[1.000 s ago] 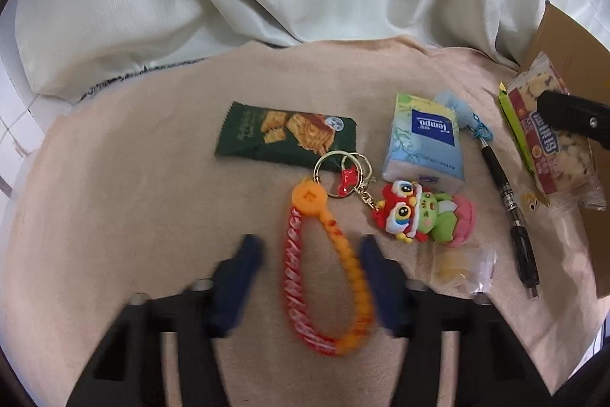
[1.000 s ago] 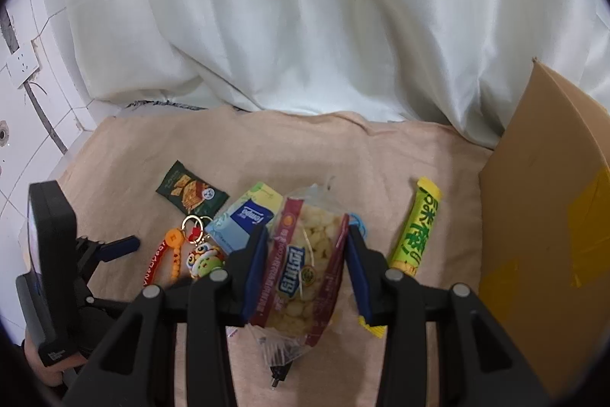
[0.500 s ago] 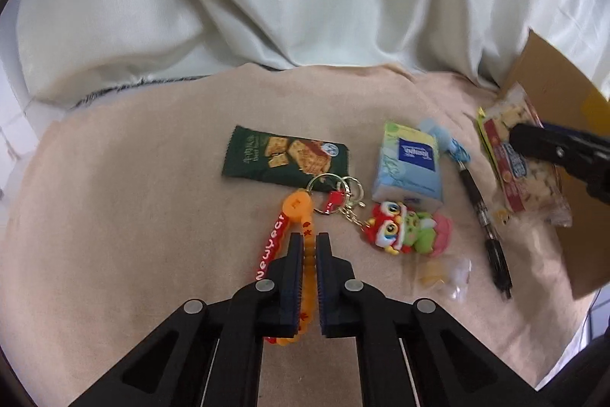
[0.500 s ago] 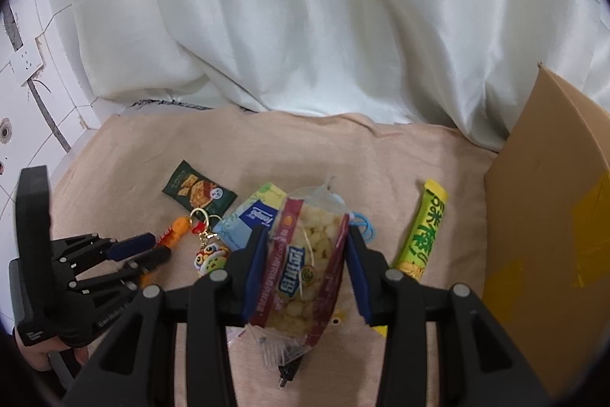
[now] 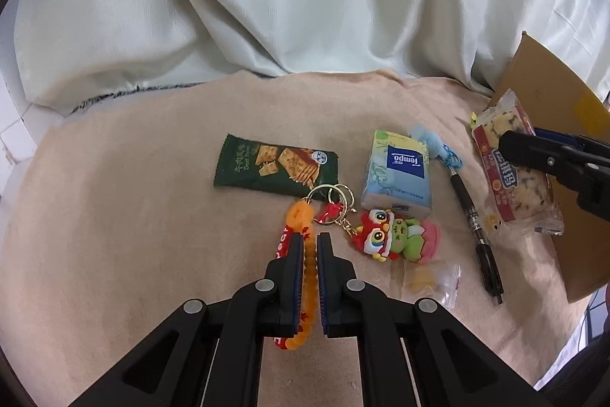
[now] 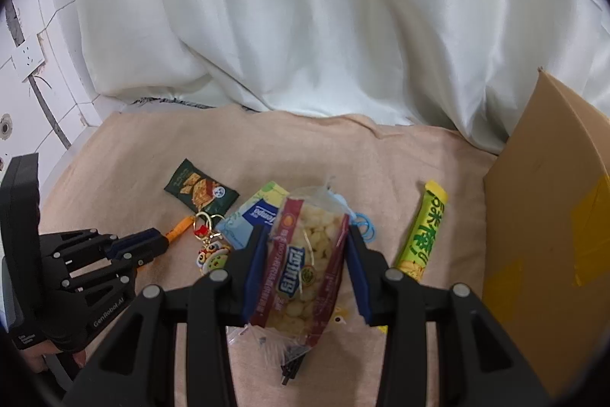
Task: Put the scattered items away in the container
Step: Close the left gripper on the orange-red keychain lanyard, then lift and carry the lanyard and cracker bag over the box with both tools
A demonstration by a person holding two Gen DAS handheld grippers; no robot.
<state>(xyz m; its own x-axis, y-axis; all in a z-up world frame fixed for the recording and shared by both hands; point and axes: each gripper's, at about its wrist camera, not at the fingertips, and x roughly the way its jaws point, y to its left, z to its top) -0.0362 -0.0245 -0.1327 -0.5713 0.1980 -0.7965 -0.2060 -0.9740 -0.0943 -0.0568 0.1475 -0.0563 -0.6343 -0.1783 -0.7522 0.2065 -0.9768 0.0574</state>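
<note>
**Left wrist view: both grippers holding, box waiting at the right**

Left wrist view and right wrist view together show a beige cloth [image 5: 133, 216] spread under everything, with a pale curtain [image 5: 305, 6] hanging behind it. The cardboard box [image 6: 553, 235], the container, stands open at the cloth's right edge.

The right gripper [image 6: 305, 254] has its jaws partly apart, its blue pads pressed on both long sides of a clear snack bag [image 6: 305, 254] with red edges, held up off the cloth just left of the box.

The left gripper [image 5: 310, 266] is closed almost fully, with the orange and red wrist strap [image 5: 301, 216] pinched between its pads. The strap's rings link it to a small lion charm [image 5: 392, 239] lying on the cloth just to its right.

On the cloth lie a dark green cracker packet [image 5: 274, 166], a tissue pack [image 5: 398, 174] beside it, a yellow-green stick packet [image 6: 423, 231] near the box, a black pen [image 5: 472, 216] with a blue tassel, and a small clear zip bag [image 5: 431, 281].
</note>
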